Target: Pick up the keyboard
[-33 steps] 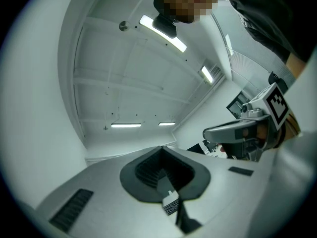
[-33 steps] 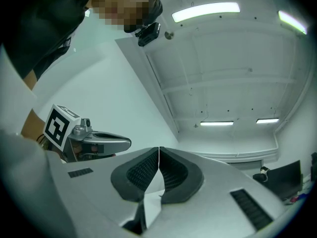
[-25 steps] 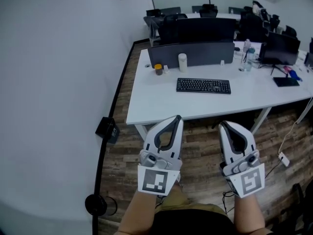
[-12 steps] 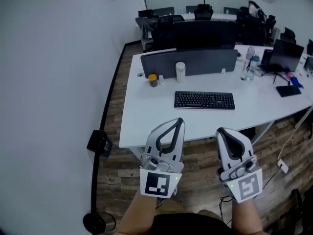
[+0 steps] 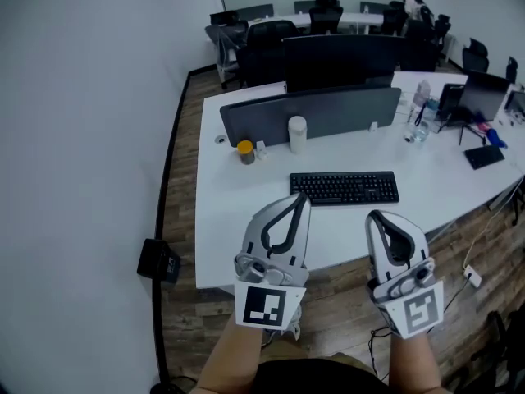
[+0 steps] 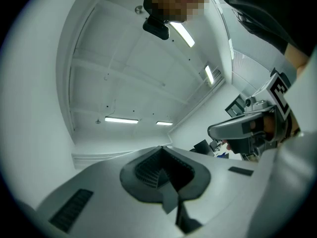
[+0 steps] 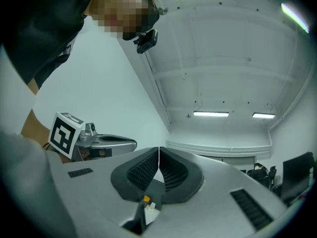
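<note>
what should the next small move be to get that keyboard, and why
Probably carry both tools forward toward the keyboard, opening them on the way: the left tool and right tool are shut, empty and held short of it, while it lies untouched on the white desk.

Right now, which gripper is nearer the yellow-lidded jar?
Left. The left gripper is short of the jar, slightly to its right; the right gripper is farther right.

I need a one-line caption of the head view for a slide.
Shut and empty, the left gripper and right gripper hover short of the black keyboard on the white desk.
</note>
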